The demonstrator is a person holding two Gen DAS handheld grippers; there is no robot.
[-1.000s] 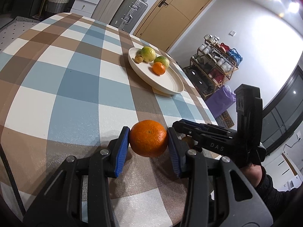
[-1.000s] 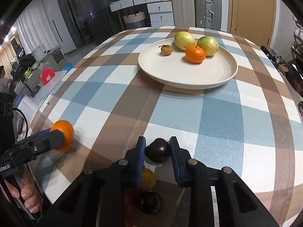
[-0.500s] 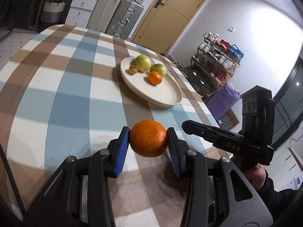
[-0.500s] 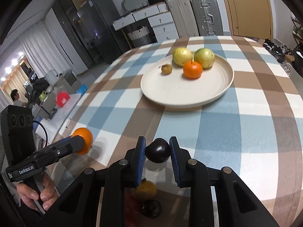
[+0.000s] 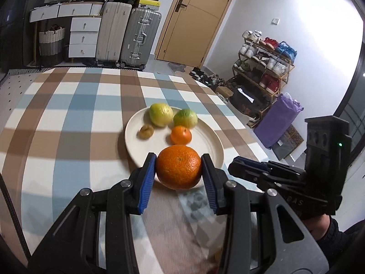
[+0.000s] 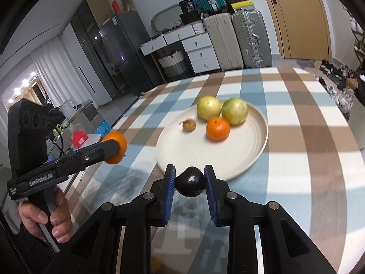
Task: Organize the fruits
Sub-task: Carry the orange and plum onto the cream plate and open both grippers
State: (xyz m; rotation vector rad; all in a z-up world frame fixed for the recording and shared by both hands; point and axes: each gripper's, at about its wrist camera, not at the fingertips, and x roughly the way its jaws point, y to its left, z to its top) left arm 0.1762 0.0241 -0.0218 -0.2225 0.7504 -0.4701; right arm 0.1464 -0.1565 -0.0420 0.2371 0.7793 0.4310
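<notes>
Left gripper (image 5: 179, 174) clamped on a large orange (image 5: 178, 167), pads pressed to both its sides, fruit carried clear of the checked tablecloth (image 5: 68, 123). Plate (image 5: 205, 141) lay directly ahead of its fingertips and below, near rim just beyond the orange; a smaller orange (image 5: 181, 134), two yellow-green fruits and a small brown one sat toward the far side, near half bare.

Right gripper (image 6: 190, 182) closed on a small dark fruit (image 6: 190, 181), also off the cloth. Plate rim lay just ahead, slightly right of its line.

Judgement: both loads were about equally near; the bare near half ahead is the drop zone.
</notes>
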